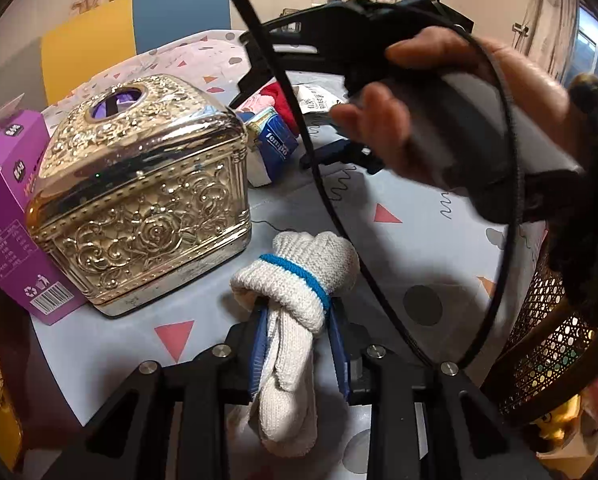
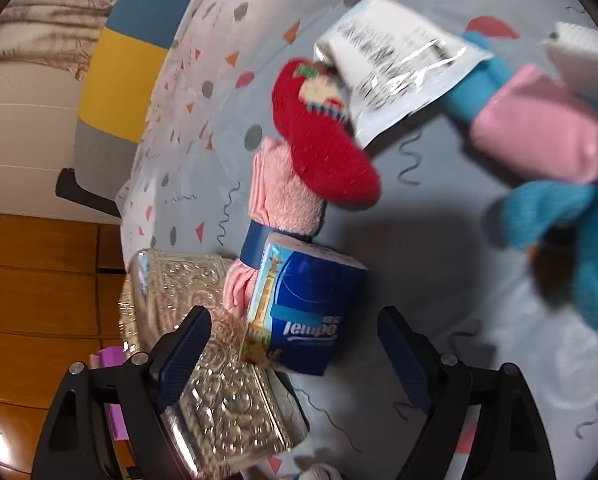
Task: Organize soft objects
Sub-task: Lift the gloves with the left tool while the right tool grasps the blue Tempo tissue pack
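Two grippers we mind: our left gripper [image 1: 295, 344] clamps the white knitted glove bundle [image 1: 295, 280] beside the ornate metal box [image 1: 139, 196] on the bed, while our right gripper [image 2: 295, 352], spread empty, should straddle the Tempo tissue pack [image 2: 307, 308] squarely before squeezing.

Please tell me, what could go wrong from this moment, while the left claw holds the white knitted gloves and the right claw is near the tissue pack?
1. The left claw grips the white gloves only at the lower part; the knotted top hangs free and could slip out.
2. The black cable loops close above the gloves and may snag them.
3. The open right claw hovers beside the ornate metal box, so reaching for the Tempo tissue pack might knock the box.
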### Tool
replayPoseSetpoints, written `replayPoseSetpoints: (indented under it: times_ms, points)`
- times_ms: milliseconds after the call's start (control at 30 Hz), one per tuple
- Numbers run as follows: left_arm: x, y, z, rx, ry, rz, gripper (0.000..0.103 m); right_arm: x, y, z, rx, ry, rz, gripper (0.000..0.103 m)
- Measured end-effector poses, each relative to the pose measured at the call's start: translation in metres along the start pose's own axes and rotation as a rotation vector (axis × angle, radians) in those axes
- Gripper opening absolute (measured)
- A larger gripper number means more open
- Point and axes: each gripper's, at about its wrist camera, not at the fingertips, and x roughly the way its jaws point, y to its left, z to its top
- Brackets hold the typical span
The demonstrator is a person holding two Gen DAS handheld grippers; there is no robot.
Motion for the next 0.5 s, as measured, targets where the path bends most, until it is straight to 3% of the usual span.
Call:
replayPoseSetpoints:
  times_ms: [100,133,167,367,433,500]
  points:
    - [-0.001,0.003,-0.003,-0.004,0.0,-0.001,0.03,0.009,0.005,0.0,-0.028,-0.014,0.003,0.084]
    - [-0.001,0.004,-0.003,-0.006,0.0,-0.001,0.03,0.01,0.007,0.001,-0.043,-0.015,0.004,0.065]
    - [-0.001,0.004,-0.004,-0.008,0.0,-0.002,0.03,0.011,0.008,0.0,-0.06,-0.002,0.003,0.056]
    - [-0.002,0.007,-0.009,-0.018,-0.002,-0.008,0.031,-0.024,0.011,-0.001,-0.19,-0.031,-0.063,0.055]
    - [-0.003,0.008,-0.009,-0.018,0.002,-0.007,0.031,-0.043,0.012,-0.002,-0.264,-0.054,-0.173,0.055]
    - [-0.002,0.007,-0.006,-0.014,0.007,-0.004,0.031,-0.057,0.012,-0.005,-0.352,-0.067,-0.349,0.056]
